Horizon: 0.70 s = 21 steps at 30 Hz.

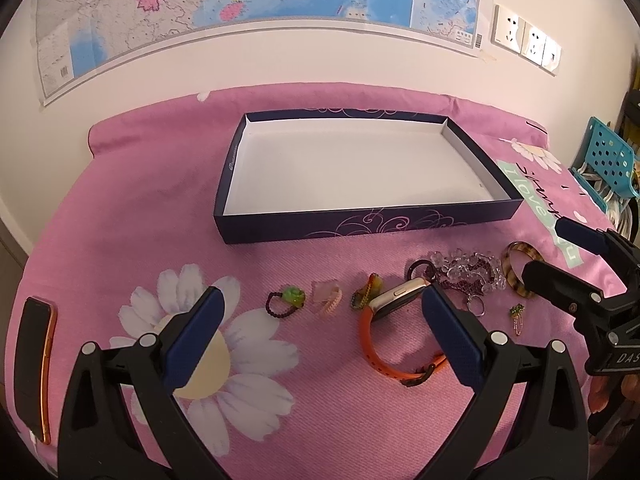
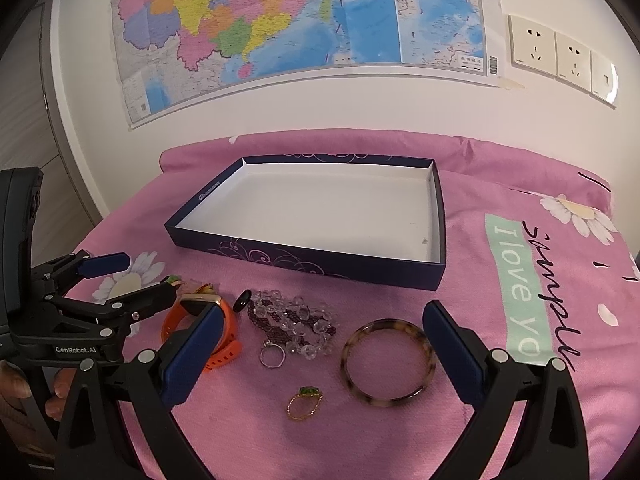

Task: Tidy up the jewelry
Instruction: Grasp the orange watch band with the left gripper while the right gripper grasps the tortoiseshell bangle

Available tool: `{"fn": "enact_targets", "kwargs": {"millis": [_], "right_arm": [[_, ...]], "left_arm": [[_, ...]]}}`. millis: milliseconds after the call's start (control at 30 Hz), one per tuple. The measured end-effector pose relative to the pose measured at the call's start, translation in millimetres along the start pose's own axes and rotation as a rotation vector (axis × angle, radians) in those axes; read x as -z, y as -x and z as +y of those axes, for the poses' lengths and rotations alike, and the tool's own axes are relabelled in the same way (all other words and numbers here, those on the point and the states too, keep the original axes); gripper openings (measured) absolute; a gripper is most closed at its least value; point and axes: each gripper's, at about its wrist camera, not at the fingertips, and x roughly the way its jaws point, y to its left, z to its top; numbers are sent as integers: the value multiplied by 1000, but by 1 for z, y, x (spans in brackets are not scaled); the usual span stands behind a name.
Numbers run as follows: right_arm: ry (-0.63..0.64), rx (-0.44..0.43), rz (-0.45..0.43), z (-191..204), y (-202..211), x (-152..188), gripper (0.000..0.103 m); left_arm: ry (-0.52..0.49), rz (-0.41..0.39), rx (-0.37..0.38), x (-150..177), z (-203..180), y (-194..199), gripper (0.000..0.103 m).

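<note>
On a pink floral bedspread (image 1: 120, 208), jewelry lies in a row before an empty navy box (image 1: 360, 224): green-stone ring (image 1: 289, 300), orange-strapped watch (image 1: 390, 320), clear bead bracelets (image 2: 298, 320), tortoiseshell bangle (image 2: 386, 362). The left gripper (image 1: 320, 320) and right gripper (image 2: 320, 344) hover above, jaws spread wide, holding nothing
</note>
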Motion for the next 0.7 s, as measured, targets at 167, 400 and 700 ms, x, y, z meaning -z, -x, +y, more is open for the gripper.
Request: {"fn": "enact_targets", "kwargs": {"millis": [167,400,700], "right_arm": [[-7,8,3,-5,0,1,97],[-27,30,22,-20,-1,2,97],[-50,33,84,-40,-7,10,88]], "left_arm": [[-6,5,5,0,-1,-1,97],[-16,19,19,1,-2,-5,97],[-52,60,118,7,-7,-11,79]]}}
